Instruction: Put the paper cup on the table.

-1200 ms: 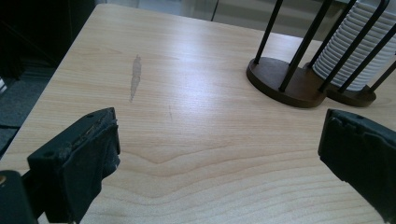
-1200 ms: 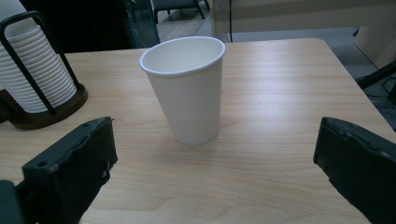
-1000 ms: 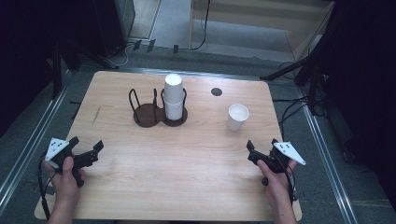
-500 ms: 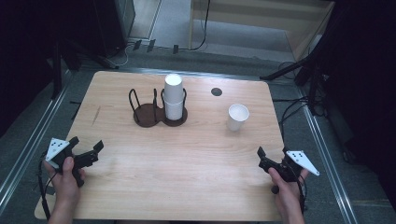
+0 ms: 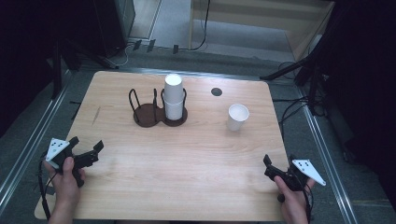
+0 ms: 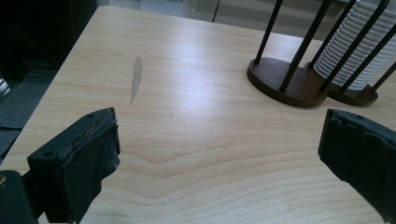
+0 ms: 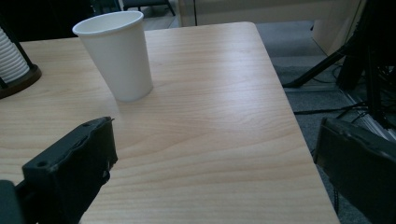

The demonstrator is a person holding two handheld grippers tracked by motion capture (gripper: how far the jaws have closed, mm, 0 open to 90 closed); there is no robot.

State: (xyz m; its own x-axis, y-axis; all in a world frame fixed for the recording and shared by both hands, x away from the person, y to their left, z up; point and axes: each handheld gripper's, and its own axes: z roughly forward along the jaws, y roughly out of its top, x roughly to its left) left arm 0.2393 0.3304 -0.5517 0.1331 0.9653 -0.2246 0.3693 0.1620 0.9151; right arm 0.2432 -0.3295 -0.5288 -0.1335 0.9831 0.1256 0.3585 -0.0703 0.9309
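Upright near the tabletop's right edge: paper cup point(image 5: 237, 116). Spread and empty at the near corners: left gripper point(image 5: 86, 152), right gripper point(image 5: 276, 169). Partly caged behind rack point(image 5: 156, 111) rods: cup stack point(image 5: 173, 96).

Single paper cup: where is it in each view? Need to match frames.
High view: single paper cup stands upright right of centre, apart from the cup rack.
Left gripper view: not in it; the rack and its cup stack sit upper right.
Right gripper view: upper left, upright.
Shared landmark: the rack's brown base, at the right gripper view's left edge.
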